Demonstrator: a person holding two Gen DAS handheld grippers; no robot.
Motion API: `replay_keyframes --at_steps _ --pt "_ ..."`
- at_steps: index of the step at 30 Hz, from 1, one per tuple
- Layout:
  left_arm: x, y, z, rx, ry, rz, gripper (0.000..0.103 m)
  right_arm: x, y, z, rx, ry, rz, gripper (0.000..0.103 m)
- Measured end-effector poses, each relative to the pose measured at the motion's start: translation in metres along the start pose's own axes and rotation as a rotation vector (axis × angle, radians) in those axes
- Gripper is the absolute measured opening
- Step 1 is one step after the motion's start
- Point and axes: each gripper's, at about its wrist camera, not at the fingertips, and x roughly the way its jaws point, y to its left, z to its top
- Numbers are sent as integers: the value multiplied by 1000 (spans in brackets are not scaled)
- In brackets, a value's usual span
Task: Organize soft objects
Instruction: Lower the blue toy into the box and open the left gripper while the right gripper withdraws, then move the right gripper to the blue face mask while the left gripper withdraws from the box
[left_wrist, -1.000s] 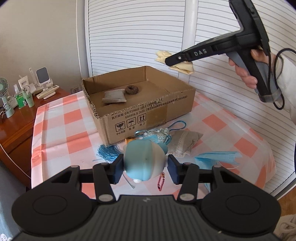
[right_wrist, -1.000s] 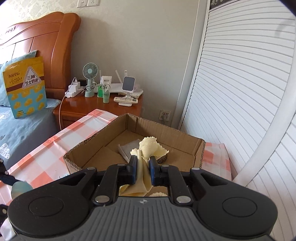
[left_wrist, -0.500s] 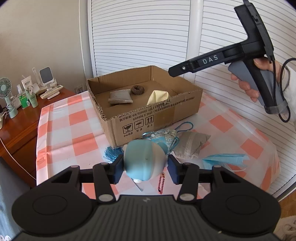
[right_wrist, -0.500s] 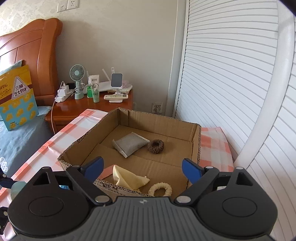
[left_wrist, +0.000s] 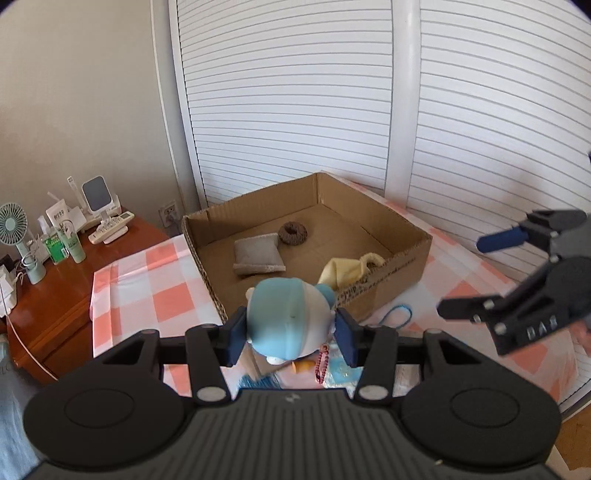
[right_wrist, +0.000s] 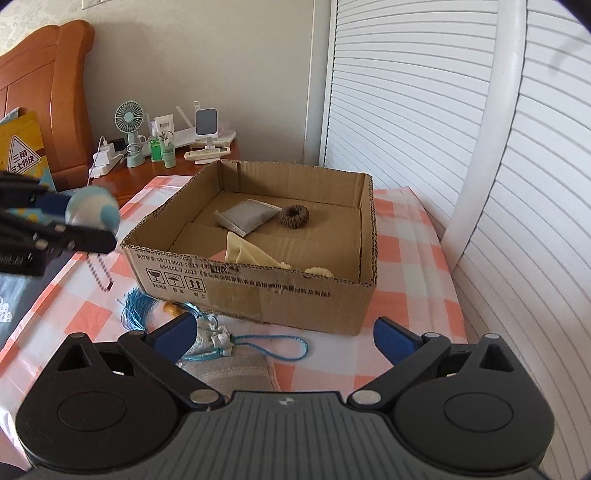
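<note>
My left gripper (left_wrist: 290, 339) is shut on a blue and white plush toy (left_wrist: 288, 319) with a red bead chain, held above the table before the cardboard box (left_wrist: 406, 266). The toy also shows in the right wrist view (right_wrist: 92, 210). The box (right_wrist: 258, 291) holds a grey sachet (right_wrist: 245, 216), a brown scrunchie (right_wrist: 293, 216), a yellow cloth (right_wrist: 251, 254) and a cream scrunchie (right_wrist: 319, 272). My right gripper (right_wrist: 284, 338) is open and empty, low over a grey pouch (right_wrist: 229, 371) and a blue-corded sachet (right_wrist: 212, 339) in front of the box.
A blue tassel (right_wrist: 135, 308) lies on the orange checked tablecloth (right_wrist: 406, 236) by the box's front. A wooden nightstand (right_wrist: 147, 173) with a fan and bottles stands to the left. White slatted doors (right_wrist: 424, 110) run behind and to the right.
My left gripper rose and moved toward the box with the plush toy. My right gripper, having let the yellow cloth fall into the box, came down and back to the table in front of it.
</note>
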Motion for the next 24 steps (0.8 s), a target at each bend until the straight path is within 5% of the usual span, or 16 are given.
replay_keyframes --at_steps 7,10,12,13,24 --pt "48 12 41 17 18 61 50 -13 -4 -16 30 -29 15 103" --pt "69 18 50 20 18 97 63 -15 -6 -19 41 -32 7 103" --pt "76 20 52 8 16 134 94 -16 -8 -21 49 -32 -3 103" --pt "77 21 50 2 5 146 98 -16 -10 -21 55 -31 -6 103" --pt "39 3 11 12 34 170 100 -26 -12 -29 97 -38 -33 103"
